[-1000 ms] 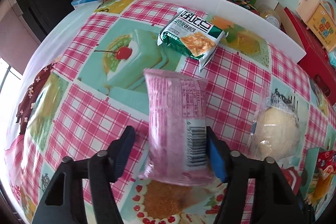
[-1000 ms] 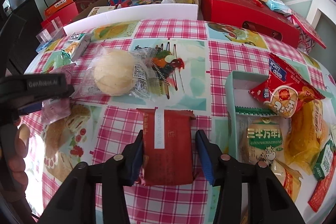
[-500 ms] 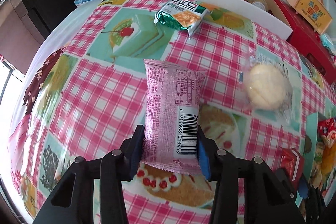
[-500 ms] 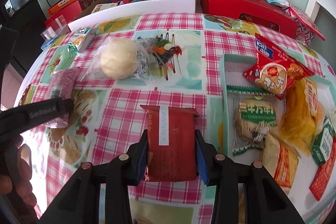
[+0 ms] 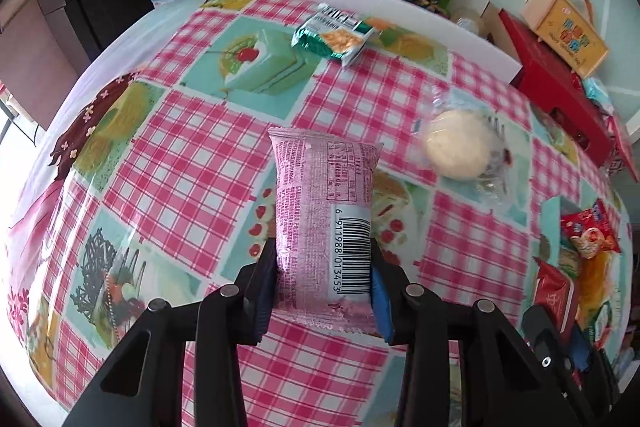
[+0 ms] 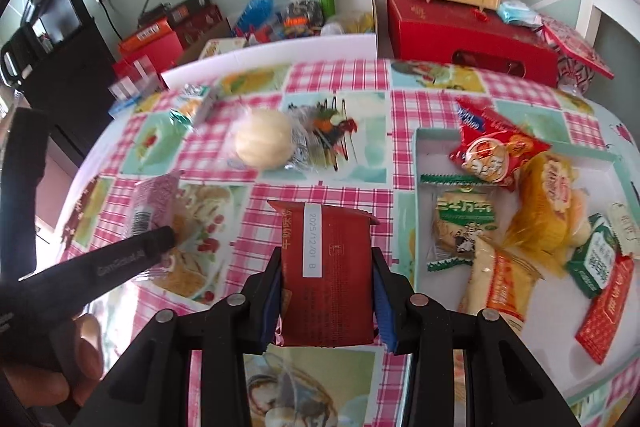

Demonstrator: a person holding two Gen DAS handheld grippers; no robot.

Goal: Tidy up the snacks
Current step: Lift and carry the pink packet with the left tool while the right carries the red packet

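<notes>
Both grippers loaded: left gripper [image 5: 323,291] fingers pinch a pink snack pack [image 5: 323,223] by its barcode end, lifted over the checked tablecloth [image 5: 192,155]; right gripper [image 6: 326,297] fingers pinch a dark red snack pack [image 6: 326,267], just left of the tray [image 6: 418,163] that holds several snacks. Wrapped round bun [image 6: 262,143] and green snack pack [image 5: 334,37] lie on the cloth, well apart from the tray

Both wrist views look down (obliquely), sharing the bun [image 5: 456,149].
</notes>
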